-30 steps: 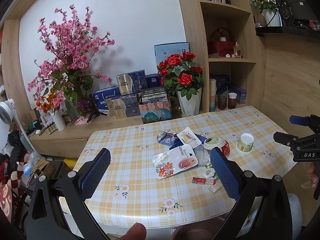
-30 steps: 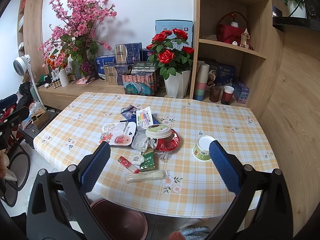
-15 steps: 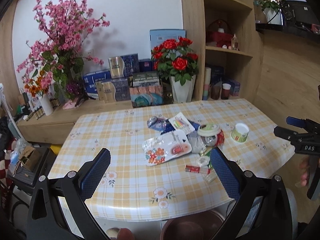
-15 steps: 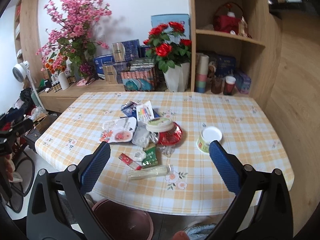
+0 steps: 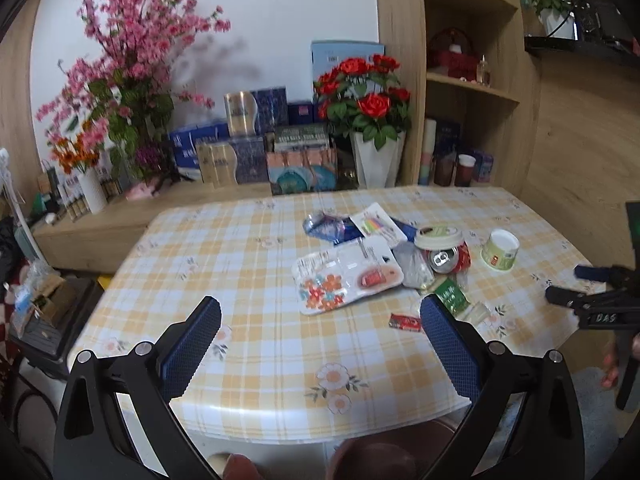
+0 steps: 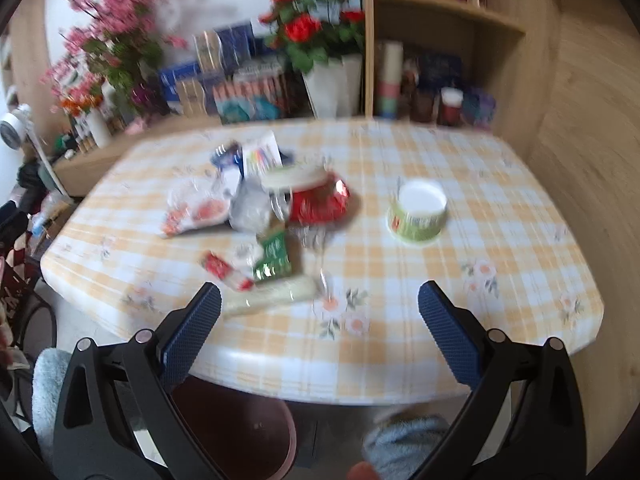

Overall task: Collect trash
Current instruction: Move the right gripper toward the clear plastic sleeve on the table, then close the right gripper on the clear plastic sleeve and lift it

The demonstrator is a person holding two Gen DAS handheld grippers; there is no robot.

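Both claws, left (image 5: 318, 334) and right (image 6: 318, 320), spread wide, empty. Trash pile (image 6: 276, 216) mid-tabletop (image 6: 400, 320); bin (image 6: 236, 428) under near edge. Take nearest clear wrapper (image 6: 270, 300) first, approach low, pinch flat.

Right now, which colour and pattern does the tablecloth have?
The tablecloth is a yellow-and-white check with small flower prints. The left wrist view shows it best.

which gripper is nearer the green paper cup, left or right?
Right, as far as the views show. The green paper cup sits just ahead of the open right gripper, toward its right finger. The left gripper, also open, hovers over the table's other side, trash pile between.
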